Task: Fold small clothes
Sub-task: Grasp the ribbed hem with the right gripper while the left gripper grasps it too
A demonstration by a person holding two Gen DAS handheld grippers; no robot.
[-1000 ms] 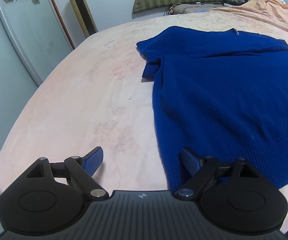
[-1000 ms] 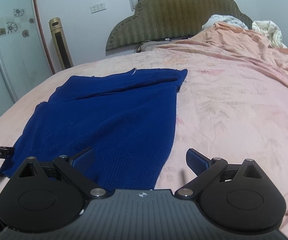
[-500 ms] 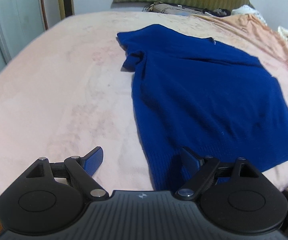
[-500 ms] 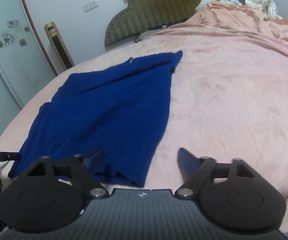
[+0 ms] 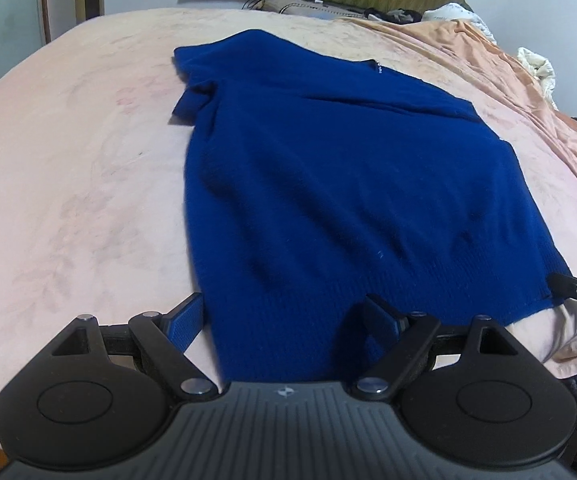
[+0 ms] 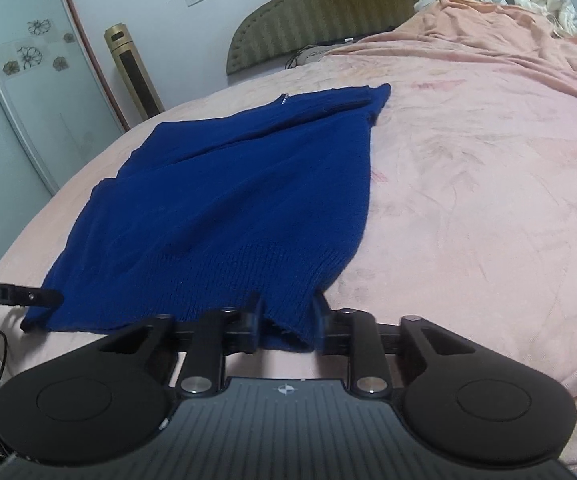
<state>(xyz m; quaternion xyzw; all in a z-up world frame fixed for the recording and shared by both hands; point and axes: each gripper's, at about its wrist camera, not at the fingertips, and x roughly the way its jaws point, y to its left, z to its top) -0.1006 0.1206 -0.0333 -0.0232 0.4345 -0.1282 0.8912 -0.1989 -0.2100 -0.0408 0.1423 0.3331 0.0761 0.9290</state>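
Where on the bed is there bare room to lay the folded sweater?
Bare pink sheet lies open to the right of the blue sweater, up to the bunched orange blanket. Another bare strip runs between the sweater's left edge and the bed's edge. By the green headboard it is crowded with clutter.

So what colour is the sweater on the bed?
The sweater is deep royal blue, plain with a ribbed hem; clearest in the right wrist view.

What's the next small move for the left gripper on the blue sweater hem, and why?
Probably close the left gripper on the hem of the dark blue knitted sweater. Its jaws stand wide open astride the hem's near left corner, while the right gripper has just been closing its jaws and now pinches the right hem corner. Both corners need holding before lifting off the pink bedspread.
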